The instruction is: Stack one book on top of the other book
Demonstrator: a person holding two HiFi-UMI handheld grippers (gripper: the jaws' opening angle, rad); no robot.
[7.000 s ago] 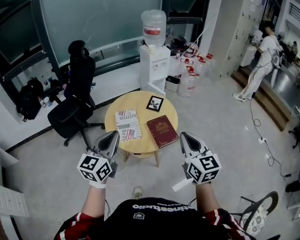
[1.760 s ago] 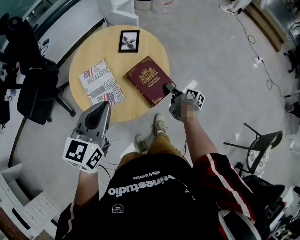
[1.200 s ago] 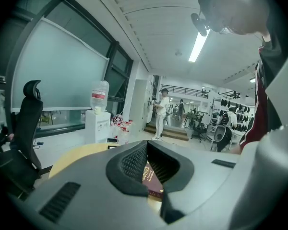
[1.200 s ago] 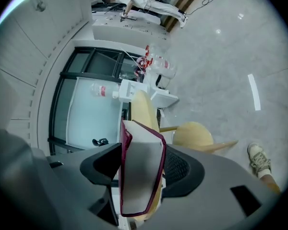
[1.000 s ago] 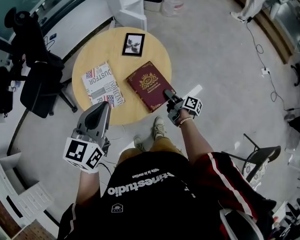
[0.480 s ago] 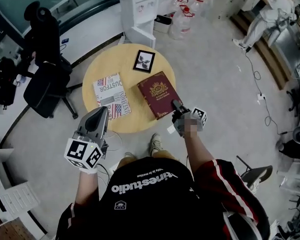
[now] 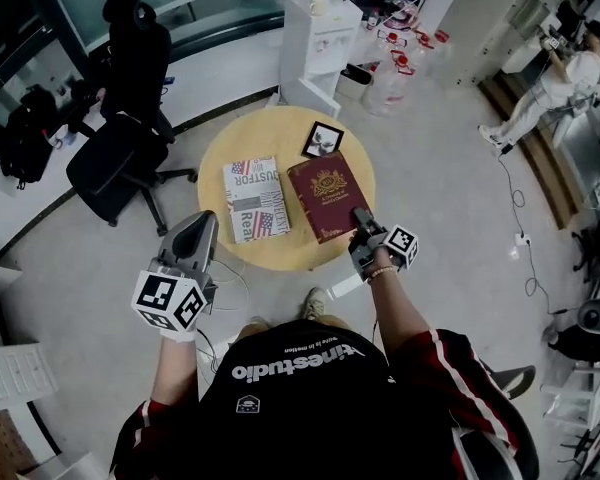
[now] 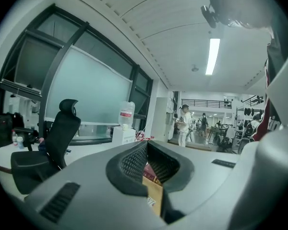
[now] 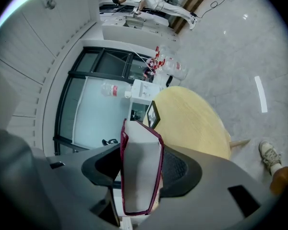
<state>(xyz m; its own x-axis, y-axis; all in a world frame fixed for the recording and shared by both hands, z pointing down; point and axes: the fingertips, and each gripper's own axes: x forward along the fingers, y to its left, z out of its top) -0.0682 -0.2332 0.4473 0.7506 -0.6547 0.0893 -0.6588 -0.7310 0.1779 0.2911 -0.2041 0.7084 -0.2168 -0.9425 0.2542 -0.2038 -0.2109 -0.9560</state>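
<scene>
A dark red book (image 7: 325,193) with a gold crest lies on the round wooden table (image 7: 280,128), its left edge close beside a flag-printed book (image 7: 255,200). My right gripper (image 7: 361,216) is shut on the red book's near right corner. In the right gripper view the white page edge of the red book (image 9: 137,176) stands between the jaws of the right gripper (image 9: 140,178), raised over the table (image 9: 192,123). My left gripper (image 7: 202,220) hangs off the table at the near left, shut and empty. Past the left gripper (image 8: 146,150), a sliver of the red book (image 8: 151,169) shows.
A small framed picture (image 7: 322,140) stands at the table's far edge. A black office chair (image 7: 130,158) is left of the table, a water dispenser (image 7: 320,28) behind it. A person (image 7: 570,78) stands far right. My shoe (image 7: 315,303) is under the near rim.
The right gripper has risen with the red book's corner, and that book now sits closer to the flag-printed book. The left gripper has drifted sideways, still off the table.
</scene>
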